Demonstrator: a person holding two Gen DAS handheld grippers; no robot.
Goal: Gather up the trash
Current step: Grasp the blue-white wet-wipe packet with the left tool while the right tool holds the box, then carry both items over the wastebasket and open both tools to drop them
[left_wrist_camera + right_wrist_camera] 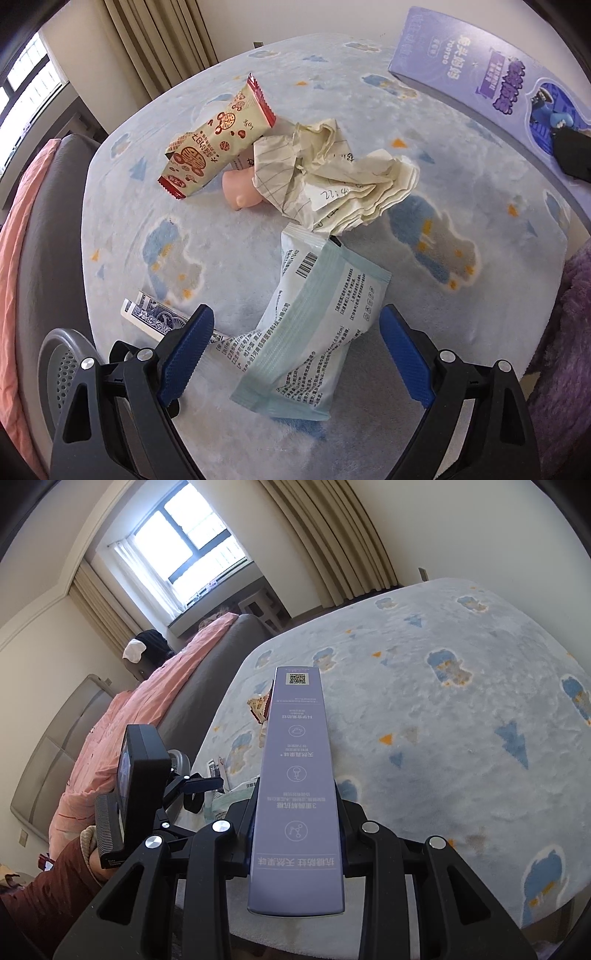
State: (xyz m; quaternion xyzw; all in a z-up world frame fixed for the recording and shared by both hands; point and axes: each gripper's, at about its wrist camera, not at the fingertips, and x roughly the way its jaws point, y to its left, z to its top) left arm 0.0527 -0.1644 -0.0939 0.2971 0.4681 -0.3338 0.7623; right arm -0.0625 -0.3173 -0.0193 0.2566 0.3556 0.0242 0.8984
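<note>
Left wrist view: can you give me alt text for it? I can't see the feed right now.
The open left hand-held gripper straddles a pale blue wipes packet on a blue patterned blanket. Beyond lie crumpled paper and a red-and-cream snack wrapper; a purple box crosses the upper right.

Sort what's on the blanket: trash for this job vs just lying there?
Job:
- pale blue wipes packet, between the open left gripper fingers
- red-and-cream snack wrapper
- crumpled paper
- purple box, clamped in the right gripper

Likely lying about:
- card deck
- pink toy piece
- grey perforated bin, beside the bed
</note>
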